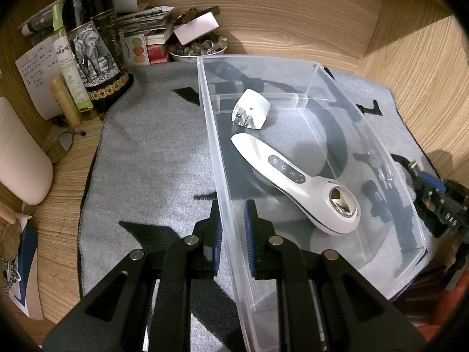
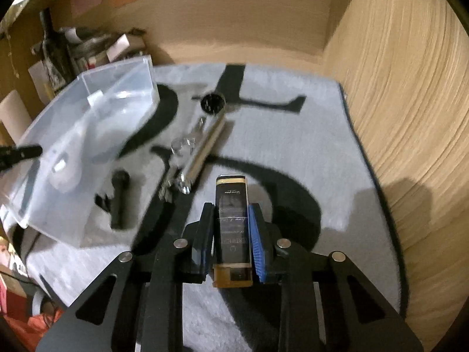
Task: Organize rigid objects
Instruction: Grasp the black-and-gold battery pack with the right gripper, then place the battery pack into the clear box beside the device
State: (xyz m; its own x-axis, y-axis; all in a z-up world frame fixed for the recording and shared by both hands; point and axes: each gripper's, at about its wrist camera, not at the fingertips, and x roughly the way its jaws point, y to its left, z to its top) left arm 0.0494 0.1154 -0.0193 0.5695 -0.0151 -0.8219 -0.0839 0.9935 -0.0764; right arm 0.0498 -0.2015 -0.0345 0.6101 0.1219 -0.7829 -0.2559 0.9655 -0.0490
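The left gripper [image 1: 231, 234] is clamping the near long wall of a clear rectangular plastic bin [image 1: 381, 158], one blue-padded finger outside the wall and one inside, so the fingers are pinching the thin plastic between them. Inside the bin, a white three-prong plug adapter [image 1: 250, 109] is lying toward the far end, just beside a low clear divider, and a white handheld device with a row of buttons and a shiny metal head [image 1: 296, 180] is lying diagonally across the middle, its metal head pointing toward the near end. The bin is sitting on a grey felt mat with black lettering [image 1: 152, 146] spread over the wooden counter [image 1: 293, 14]. The right gripper [image 2: 230, 228] is grasping a slim black box with gold ends [image 2: 231, 226] — its fingers closing on the two long sides, the box pointing forward above the mat. Well ahead of it, beside the bin, a silver metal cylinder [image 2: 205, 149], a small black tube-shaped object [image 2: 118, 202] and what looks like a small clear stopper [image 2: 183, 146] are lying on the mat — the right view is blurred, so their details are uncertain. A dark wine bottle with an elephant label [image 1: 93, 47] is standing at the mat's far left corner.
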